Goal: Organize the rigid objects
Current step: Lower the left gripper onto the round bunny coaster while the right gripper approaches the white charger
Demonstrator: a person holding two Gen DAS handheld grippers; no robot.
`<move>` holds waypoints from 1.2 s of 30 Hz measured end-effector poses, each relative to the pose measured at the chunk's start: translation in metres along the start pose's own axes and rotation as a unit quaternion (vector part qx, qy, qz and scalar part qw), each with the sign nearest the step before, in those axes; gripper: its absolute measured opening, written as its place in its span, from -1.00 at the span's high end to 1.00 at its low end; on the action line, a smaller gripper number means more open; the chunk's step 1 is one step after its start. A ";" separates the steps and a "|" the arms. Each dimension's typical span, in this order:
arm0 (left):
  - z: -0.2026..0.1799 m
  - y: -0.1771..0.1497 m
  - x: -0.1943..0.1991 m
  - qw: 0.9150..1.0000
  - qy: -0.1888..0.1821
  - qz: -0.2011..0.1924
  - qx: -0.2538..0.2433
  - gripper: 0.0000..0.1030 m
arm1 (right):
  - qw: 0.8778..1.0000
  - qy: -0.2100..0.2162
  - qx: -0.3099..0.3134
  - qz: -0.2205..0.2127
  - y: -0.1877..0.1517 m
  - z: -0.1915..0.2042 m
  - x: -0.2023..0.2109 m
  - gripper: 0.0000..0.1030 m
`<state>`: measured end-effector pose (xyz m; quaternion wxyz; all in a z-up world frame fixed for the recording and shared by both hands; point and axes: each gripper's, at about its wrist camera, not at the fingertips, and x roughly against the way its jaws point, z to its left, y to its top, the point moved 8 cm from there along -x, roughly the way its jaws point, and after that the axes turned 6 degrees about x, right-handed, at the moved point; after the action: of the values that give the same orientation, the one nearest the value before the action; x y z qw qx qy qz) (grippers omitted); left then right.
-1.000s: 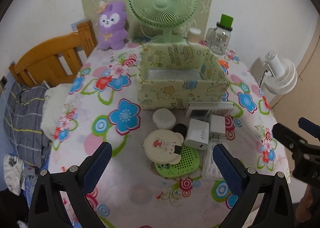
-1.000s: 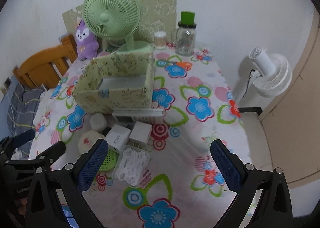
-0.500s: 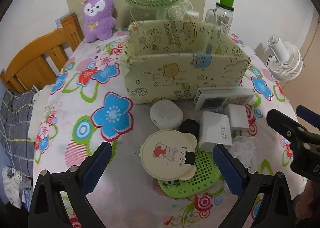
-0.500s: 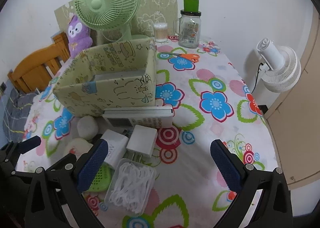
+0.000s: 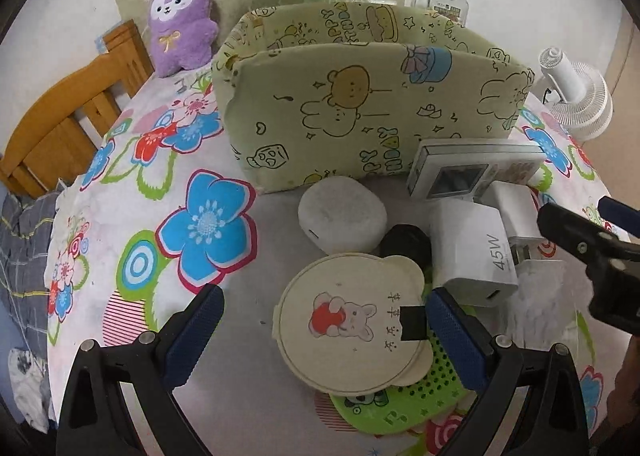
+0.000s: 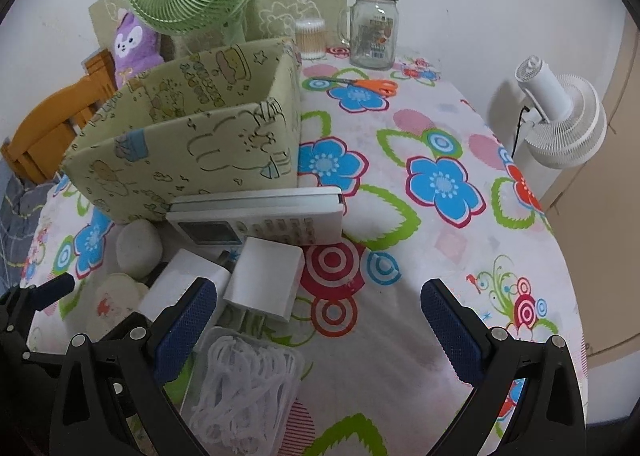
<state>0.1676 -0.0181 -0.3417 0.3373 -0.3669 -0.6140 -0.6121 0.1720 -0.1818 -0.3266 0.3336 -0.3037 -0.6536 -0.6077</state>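
Evidently both claws are hanging spread wide and gripping nothing, readying for a first pick. The left gripper [image 5: 324, 330] is straddling the round bear-print lid [image 5: 350, 326], which is lying over a green perforated mat [image 5: 404, 400] near the table's front edge. The right gripper [image 6: 318, 314] is hovering beside 2 white chargers [image 6: 262, 282] and the remote [image 6: 256, 218]. These are clustered just before the fabric storage box [image 5: 360, 96], probably their destination.
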 end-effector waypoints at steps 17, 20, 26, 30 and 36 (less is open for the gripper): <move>0.000 -0.007 -0.005 0.997 -0.051 0.019 0.046 -0.55 | 1.000 -0.012 -0.003 0.022 -0.002 0.005 -0.026 -1.00; 0.004 -0.005 -0.005 0.998 -0.036 0.015 0.041 -0.54 | 1.000 -0.019 0.009 0.021 0.000 0.009 -0.028 -1.00; 0.010 0.000 -0.003 1.000 0.000 -0.003 0.022 -0.54 | 0.998 -0.026 -0.004 0.052 -0.005 0.007 -0.048 -0.82; 0.010 0.002 -0.004 1.000 0.007 -0.012 0.011 -0.54 | 0.999 -0.030 -0.001 0.044 0.000 0.010 -0.050 -0.69; 0.008 0.003 -0.010 1.000 0.000 -0.008 0.019 -0.56 | 0.999 -0.020 0.010 0.034 0.003 0.018 -0.050 -0.43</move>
<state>0.1751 -0.0108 -0.3487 0.3394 -0.3553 -0.6285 -0.6029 0.2028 -0.1628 -0.3659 0.3439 -0.3341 -0.6556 -0.5833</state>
